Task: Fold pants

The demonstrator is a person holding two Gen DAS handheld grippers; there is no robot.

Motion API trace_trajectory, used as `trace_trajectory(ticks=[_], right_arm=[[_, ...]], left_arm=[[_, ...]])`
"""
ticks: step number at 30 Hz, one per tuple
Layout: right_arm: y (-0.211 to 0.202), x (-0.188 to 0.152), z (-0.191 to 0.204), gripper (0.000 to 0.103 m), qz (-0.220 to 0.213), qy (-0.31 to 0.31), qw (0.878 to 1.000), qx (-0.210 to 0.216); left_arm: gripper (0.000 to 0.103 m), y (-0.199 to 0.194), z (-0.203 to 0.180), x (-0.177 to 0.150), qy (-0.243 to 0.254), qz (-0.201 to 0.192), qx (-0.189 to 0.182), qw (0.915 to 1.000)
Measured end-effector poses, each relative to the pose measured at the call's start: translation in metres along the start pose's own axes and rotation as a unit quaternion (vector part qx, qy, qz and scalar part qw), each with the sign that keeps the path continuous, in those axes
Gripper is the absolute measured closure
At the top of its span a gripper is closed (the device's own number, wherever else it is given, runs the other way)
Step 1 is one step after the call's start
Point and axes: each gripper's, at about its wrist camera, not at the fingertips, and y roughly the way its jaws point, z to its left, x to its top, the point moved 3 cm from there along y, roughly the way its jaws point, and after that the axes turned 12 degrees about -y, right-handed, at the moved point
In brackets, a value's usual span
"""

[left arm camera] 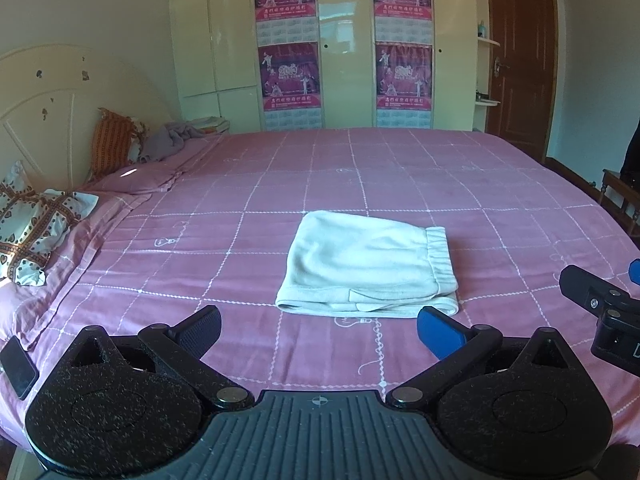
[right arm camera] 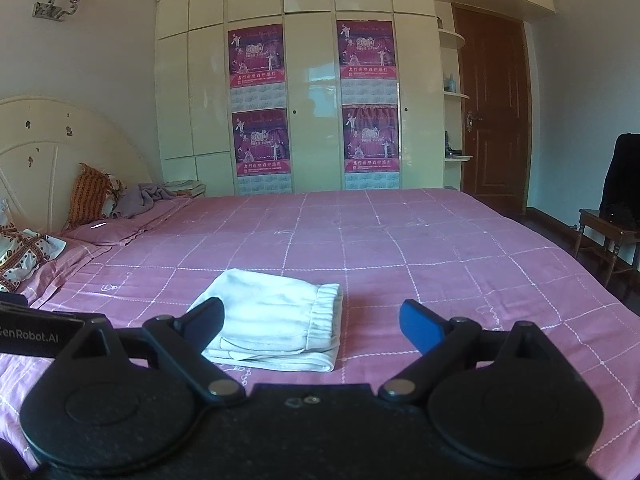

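Left gripper (left arm camera: 319, 330): fingers spread wide, one black pad lower left, one blue pad lower right of the left wrist view. Nothing between them; both tips hang over bare sheet, just short of the near edge of the folded cream-white fabric pants (left arm camera: 370, 264).

Right gripper (right arm camera: 312, 322): fingers likewise spread wide, holding nothing. In the right wrist view its black pad overlaps the pants (right arm camera: 276, 320) at their left near corner; contact cannot be told. Blue pad is over bare sheet to the right of the bundle.

Pants: compact rectangular bundle, centre of the left view, gathered elastic waistband on its right side, layered folds on the near edge. Lies flat on the pink grid-patterned bed sheet (left arm camera: 460, 184).

Room: open sheet on all sides of the bundle, widest toward the frame's top and right. Patterned pillows (left arm camera: 32, 232) and a dark flat phone (left arm camera: 18, 366) along the left edge. Right gripper's body shows at the left view's right edge (left arm camera: 600, 300), well apart from the pants.
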Motion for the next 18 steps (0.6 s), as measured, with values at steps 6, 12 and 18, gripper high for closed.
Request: trace_trajectory(ticks=[6, 12, 18], right_arm=[[0.0030, -0.0018, -0.0010, 0.008, 0.004, 0.000, 1.000, 0.003], [0.0041, -0.0019, -0.0014, 0.008, 0.005, -0.001, 1.000, 0.005], [0.0048, -0.0025, -0.0028, 0.007, 0.006, -0.001, 1.000, 0.004]], left_arm=[[0.000, 0.0038, -0.0015, -0.0015, 0.002, 0.005, -0.001, 1.0000], [0.000, 0.0065, -0.0014, -0.0017, 0.000, 0.007, 0.000, 1.0000], [0.000, 0.0076, -0.0038, -0.0023, 0.005, 0.006, -0.001, 1.0000]])
